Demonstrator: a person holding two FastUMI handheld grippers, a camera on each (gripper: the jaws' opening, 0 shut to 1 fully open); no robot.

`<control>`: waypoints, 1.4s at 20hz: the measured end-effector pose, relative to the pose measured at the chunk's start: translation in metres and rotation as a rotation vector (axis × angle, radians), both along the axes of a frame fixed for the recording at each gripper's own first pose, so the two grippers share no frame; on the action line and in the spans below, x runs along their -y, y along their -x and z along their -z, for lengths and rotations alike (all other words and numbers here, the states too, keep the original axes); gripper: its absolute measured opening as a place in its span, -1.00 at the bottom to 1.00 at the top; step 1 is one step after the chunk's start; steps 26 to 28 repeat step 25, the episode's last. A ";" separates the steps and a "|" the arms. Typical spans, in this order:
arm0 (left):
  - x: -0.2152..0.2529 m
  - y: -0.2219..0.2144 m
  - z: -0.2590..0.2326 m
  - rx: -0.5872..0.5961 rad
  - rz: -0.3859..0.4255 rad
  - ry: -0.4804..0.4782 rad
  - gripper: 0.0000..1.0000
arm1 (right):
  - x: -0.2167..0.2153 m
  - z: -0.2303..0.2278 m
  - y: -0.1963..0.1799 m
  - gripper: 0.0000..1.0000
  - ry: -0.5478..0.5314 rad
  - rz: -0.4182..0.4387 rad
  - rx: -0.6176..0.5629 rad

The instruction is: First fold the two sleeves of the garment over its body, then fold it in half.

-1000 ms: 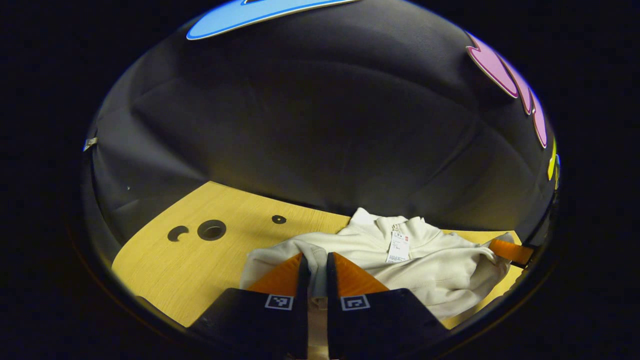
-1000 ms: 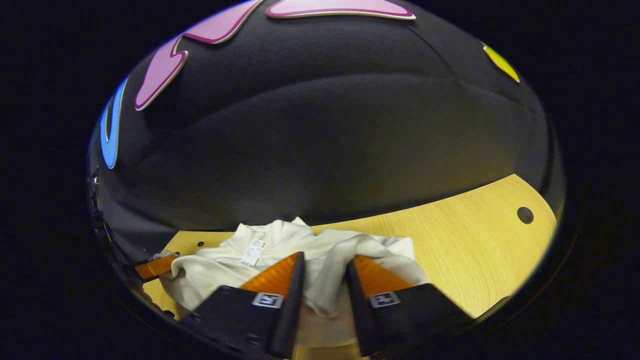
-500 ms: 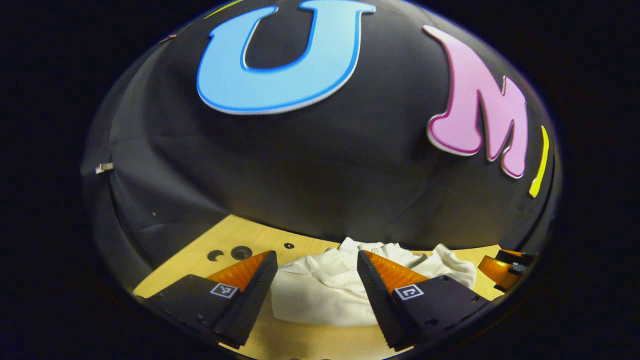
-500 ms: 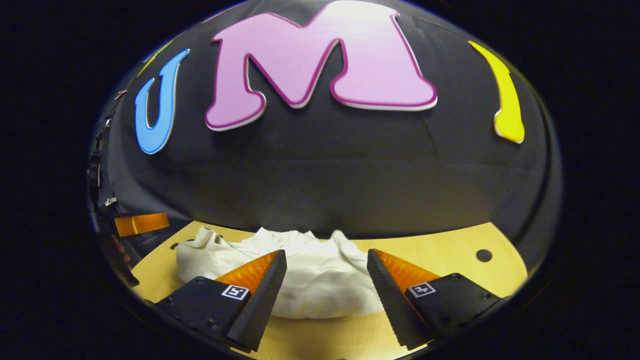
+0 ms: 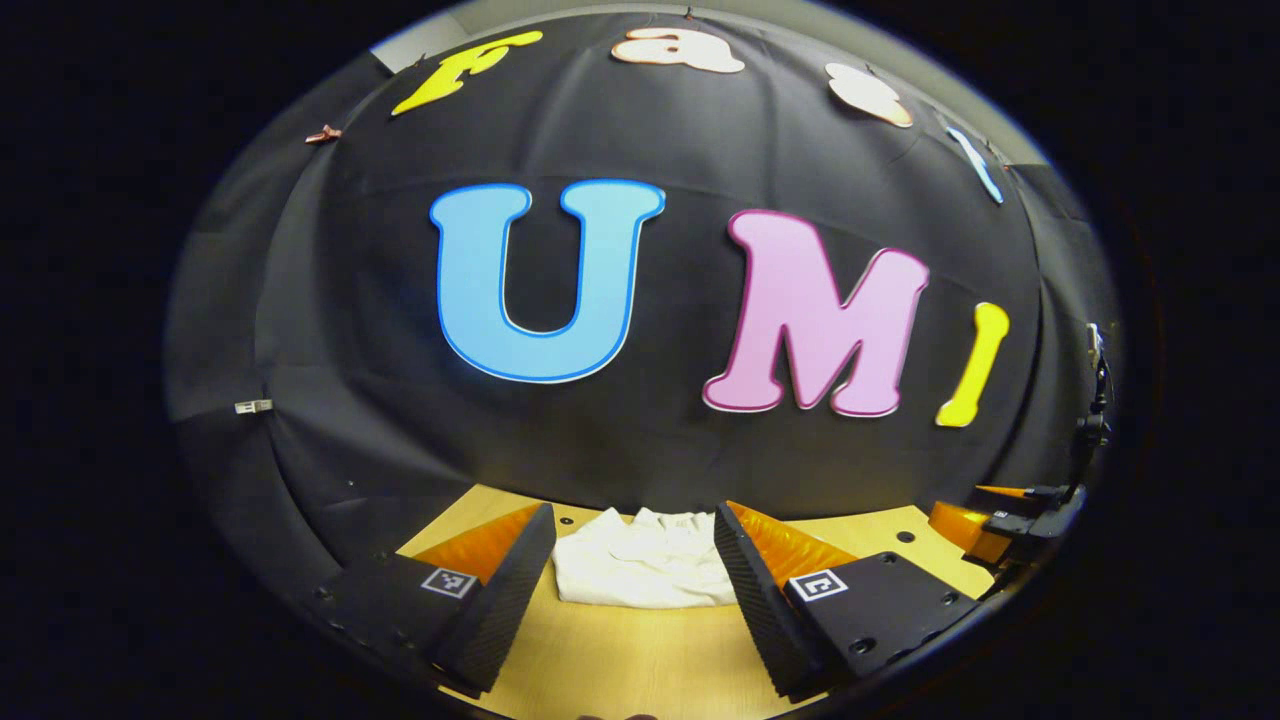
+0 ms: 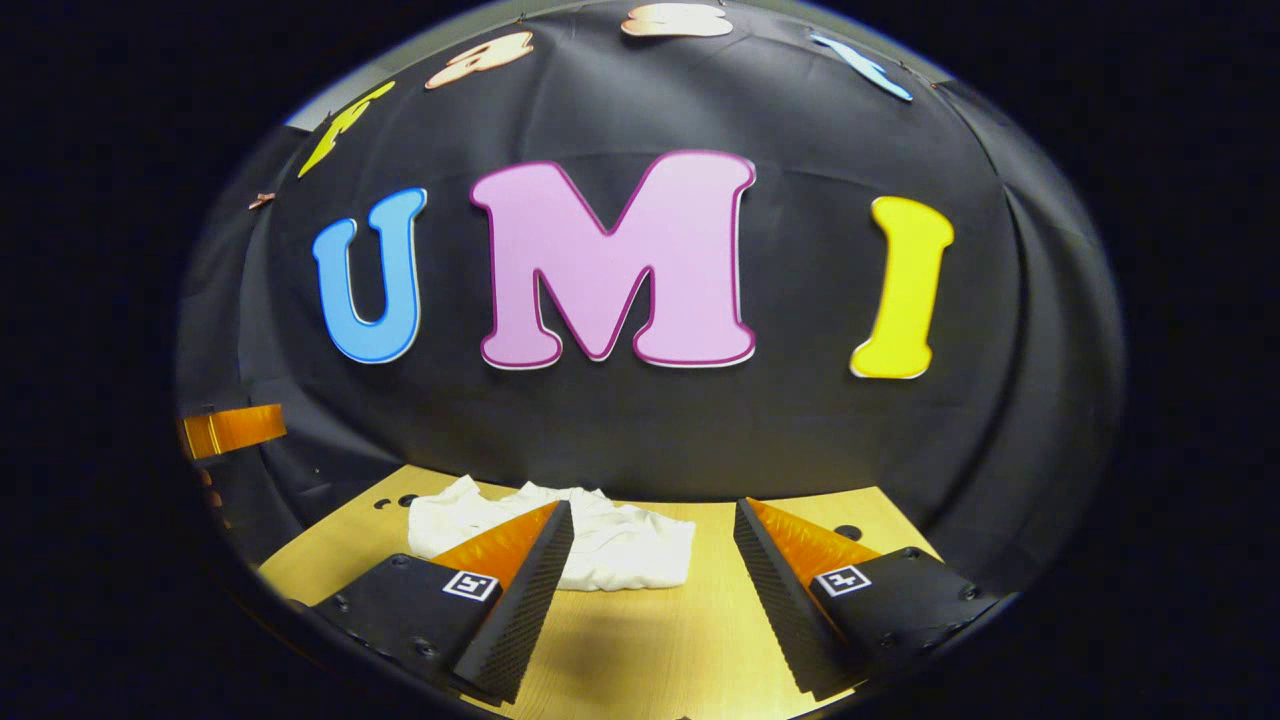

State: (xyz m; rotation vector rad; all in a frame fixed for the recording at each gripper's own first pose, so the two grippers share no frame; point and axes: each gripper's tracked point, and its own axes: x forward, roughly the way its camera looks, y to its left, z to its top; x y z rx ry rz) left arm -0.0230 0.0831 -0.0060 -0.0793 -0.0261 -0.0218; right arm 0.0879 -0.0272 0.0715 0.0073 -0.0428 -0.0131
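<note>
Pale wood grain runs across the table (image 5: 640, 650), which has small round holes and ends at the booth's black cloth wall (image 6: 640, 440). I see the garment (image 5: 645, 565), soft off-white fabric, lying in a compact rumpled bundle on the far part of the table near the wall, apart from both tools. My left gripper (image 5: 632, 600) has its ridged fingers spread wide with nothing between them. My right gripper (image 6: 650, 600) is equally wide and holds nothing.
</note>
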 end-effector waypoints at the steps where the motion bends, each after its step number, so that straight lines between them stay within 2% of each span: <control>1: 0.004 0.020 -0.002 0.005 0.011 -0.006 0.94 | 0.003 -0.008 0.021 0.97 -0.004 0.008 0.023; 5: 0.011 0.092 0.000 0.026 0.023 -0.026 0.94 | 0.004 -0.021 0.101 0.96 0.022 0.017 0.075; 11: 0.008 0.183 0.023 0.033 0.023 0.032 0.95 | 0.002 -0.001 0.181 0.96 0.006 -0.002 0.066; 20: -0.012 0.260 0.078 0.028 0.026 0.049 0.95 | 0.004 0.062 0.252 0.97 0.009 -0.020 -0.057; 24: -0.010 0.272 0.092 -0.004 0.039 0.026 0.95 | 0.015 0.072 0.279 0.96 -0.029 0.003 -0.094; 28: -0.005 0.275 0.091 -0.003 0.047 0.027 0.95 | 0.019 0.073 0.283 0.96 -0.035 0.013 -0.098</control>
